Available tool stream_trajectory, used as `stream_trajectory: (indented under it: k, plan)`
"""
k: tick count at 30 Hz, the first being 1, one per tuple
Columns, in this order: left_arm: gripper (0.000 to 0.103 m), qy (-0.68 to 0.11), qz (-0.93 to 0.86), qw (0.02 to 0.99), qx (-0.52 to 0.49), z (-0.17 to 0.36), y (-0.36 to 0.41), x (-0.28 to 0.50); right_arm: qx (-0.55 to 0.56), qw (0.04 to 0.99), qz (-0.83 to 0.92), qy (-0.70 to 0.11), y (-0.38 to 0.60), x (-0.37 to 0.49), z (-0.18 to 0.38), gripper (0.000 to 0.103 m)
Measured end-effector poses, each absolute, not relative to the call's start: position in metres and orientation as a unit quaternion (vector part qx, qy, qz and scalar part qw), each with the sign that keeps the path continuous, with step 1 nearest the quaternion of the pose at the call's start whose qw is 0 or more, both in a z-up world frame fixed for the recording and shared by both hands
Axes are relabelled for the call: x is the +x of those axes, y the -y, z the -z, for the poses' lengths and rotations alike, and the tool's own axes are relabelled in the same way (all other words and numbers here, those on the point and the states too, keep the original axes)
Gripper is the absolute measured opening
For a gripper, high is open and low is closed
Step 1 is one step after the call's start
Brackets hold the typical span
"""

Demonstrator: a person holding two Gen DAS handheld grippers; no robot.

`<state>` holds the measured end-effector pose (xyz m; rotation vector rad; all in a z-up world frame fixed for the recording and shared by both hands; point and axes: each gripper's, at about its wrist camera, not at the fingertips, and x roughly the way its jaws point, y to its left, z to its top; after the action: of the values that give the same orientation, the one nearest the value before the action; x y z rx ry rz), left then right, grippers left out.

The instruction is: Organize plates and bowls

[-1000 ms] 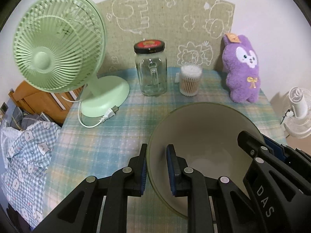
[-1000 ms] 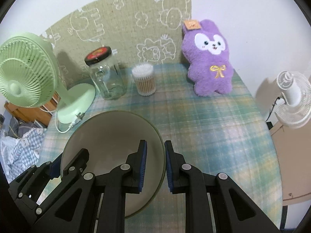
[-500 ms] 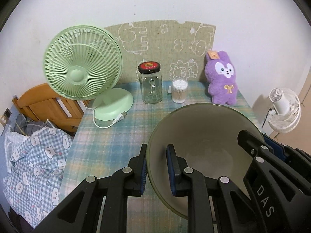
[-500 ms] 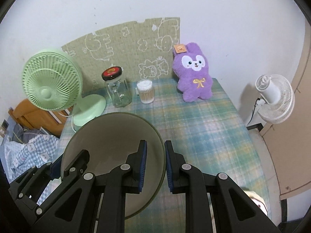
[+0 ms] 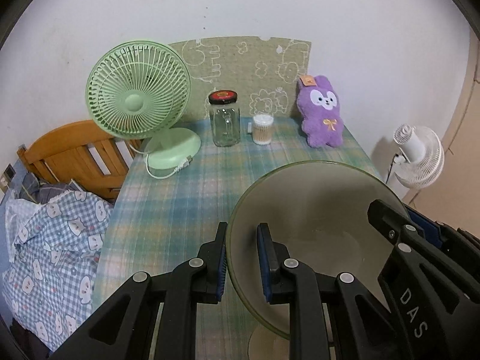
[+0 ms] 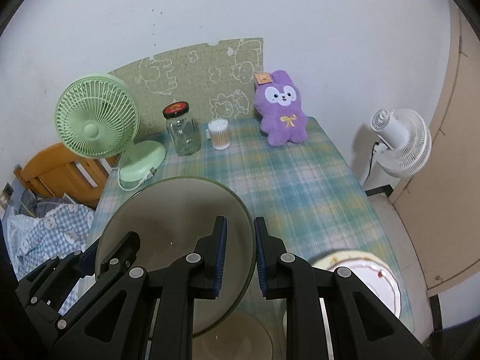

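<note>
Lifting clear of the counter [image 5: 192,198], the grey-green bowl [image 5: 312,210] hung between two grips. The left hand-held gripper [image 5: 241,259] had its jaws clamped on the rim at the bowl's left edge, one pad outside the wall and one inside. The right hand-held gripper [image 6: 240,255] pinched the opposite rim in the same manner, and its black frame showed across the bowl in the left wrist view.

Compared with a second earlier, both cameras had pulled back and upward. The green fan [image 5: 138,102], the glass jar [image 5: 225,123], the tub of cotton swabs [image 5: 263,129] and the purple plush rabbit [image 5: 322,114], all ahead of the grippers along the far wall, looked smaller and further off. More wall showed above them. The bowl kept the same place against both sets of jaws, so neither grip had slipped during the rise.

Newly in sight below the right gripper and just to its right was a white plate [image 6: 381,282] with a patterned rim. A darker round dish [image 6: 240,336] lay under the bowl's near edge, though too little of it showed to tell what it was.

Judging by this, the carry was under way and the bowl was probably headed toward that nearer crockery for stacking. Keeping both grips level would matter, since the bowl hung on two narrow rim pinches only.
</note>
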<state>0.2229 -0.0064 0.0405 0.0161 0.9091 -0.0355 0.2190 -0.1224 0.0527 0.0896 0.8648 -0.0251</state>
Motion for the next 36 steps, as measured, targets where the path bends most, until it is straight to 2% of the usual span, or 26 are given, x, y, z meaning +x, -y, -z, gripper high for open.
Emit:
stream_trajectory:
  k: [15, 36]
  plan:
    - [0.016, -0.476, 0.041, 0.878, 0.017, 0.0, 0.012, 0.172, 0.05, 0.891, 0.037, -0.45, 0.128, 0.161, -0.01, 0.022]
    - [0.016, -0.517, 0.048, 0.854, 0.028, 0.042, 0.015, 0.152, 0.06, 0.867, 0.051, -0.492, 0.131, 0.145, 0.036, 0.022]
